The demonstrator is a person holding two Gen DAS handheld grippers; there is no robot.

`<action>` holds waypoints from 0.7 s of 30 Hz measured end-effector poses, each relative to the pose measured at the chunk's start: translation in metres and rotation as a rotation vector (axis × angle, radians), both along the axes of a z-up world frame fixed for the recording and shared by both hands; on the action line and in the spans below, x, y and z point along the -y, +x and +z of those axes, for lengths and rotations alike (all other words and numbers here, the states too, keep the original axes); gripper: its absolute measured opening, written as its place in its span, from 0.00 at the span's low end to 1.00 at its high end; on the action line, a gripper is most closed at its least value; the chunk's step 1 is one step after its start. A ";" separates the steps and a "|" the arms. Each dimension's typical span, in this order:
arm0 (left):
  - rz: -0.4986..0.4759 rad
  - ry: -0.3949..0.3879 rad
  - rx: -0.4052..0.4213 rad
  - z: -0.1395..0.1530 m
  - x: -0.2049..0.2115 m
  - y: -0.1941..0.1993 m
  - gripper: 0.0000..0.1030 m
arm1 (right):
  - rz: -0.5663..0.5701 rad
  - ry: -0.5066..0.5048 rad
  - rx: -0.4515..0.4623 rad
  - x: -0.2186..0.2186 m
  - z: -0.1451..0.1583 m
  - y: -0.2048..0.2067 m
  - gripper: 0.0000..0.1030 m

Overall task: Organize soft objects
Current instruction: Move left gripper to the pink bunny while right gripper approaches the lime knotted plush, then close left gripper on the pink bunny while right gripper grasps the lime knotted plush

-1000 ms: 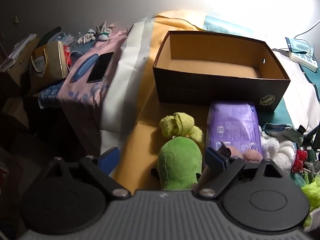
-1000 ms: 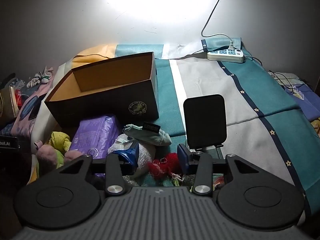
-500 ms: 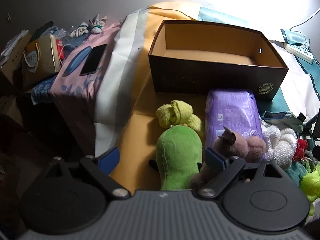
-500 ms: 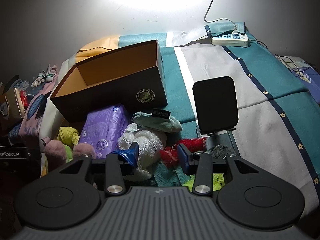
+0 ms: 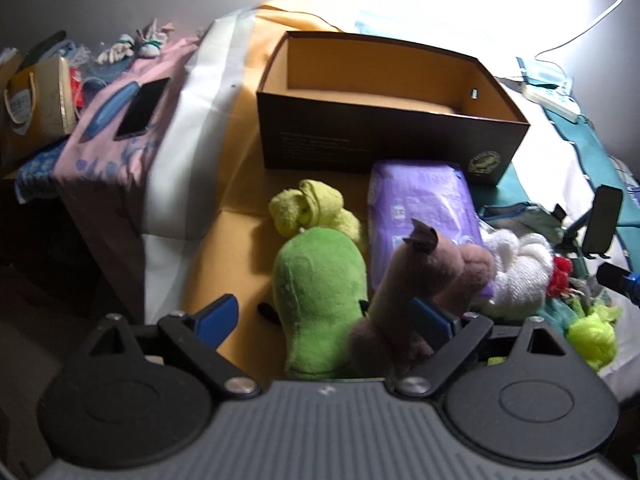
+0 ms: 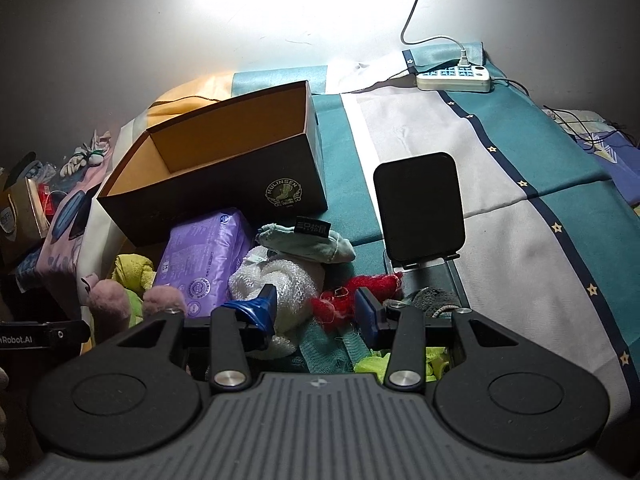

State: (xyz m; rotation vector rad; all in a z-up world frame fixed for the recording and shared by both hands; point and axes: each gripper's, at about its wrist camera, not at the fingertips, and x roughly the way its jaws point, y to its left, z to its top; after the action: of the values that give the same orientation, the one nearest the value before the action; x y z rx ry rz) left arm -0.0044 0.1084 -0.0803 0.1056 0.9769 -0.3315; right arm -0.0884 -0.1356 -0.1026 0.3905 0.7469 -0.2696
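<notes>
An empty brown cardboard box (image 5: 392,128) stands on the bed; it also shows in the right wrist view (image 6: 216,176). In front of it lie a purple soft pack (image 5: 420,208), a yellow-green cloth (image 5: 312,212), a green plush (image 5: 320,296), a brown plush (image 5: 424,272) and a white puff (image 5: 516,264). My left gripper (image 5: 324,318) is open, with the green and brown plush between its fingers. My right gripper (image 6: 316,310) is open over the white puff (image 6: 276,284), a red yarn piece (image 6: 352,292) and a teal cloth (image 6: 304,240).
A black phone on a stand (image 6: 418,208) stands right of the pile. A white power strip (image 6: 454,78) lies at the bed's far end. A pink cloth with a phone (image 5: 142,108) and a gold bag (image 5: 38,108) sit at the left edge. Neon yellow yarn (image 5: 592,332) lies at the right.
Both grippers have pulled back and risen, so more of the pile shows. The brown plush now stands up between the left fingers beside the green plush. Both stay open.
</notes>
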 end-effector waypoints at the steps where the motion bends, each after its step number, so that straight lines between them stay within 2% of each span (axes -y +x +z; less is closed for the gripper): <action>1: -0.014 -0.016 -0.013 -0.002 -0.001 -0.001 0.89 | 0.005 0.000 -0.004 0.000 -0.001 -0.001 0.25; 9: -0.126 -0.137 -0.075 -0.014 -0.014 -0.019 0.90 | 0.050 0.027 -0.045 0.004 -0.007 -0.009 0.25; 15: -0.227 -0.125 -0.109 -0.031 -0.015 -0.034 0.90 | 0.129 0.122 -0.056 0.002 -0.014 -0.014 0.25; 21: -0.245 -0.149 -0.058 -0.028 -0.012 -0.033 0.90 | 0.242 0.113 -0.104 -0.023 -0.017 -0.008 0.25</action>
State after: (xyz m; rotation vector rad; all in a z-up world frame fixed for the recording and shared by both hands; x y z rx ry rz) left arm -0.0373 0.1207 -0.1081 0.0805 0.9953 -0.6344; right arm -0.0961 -0.1124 -0.1191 0.3906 0.9056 -0.0204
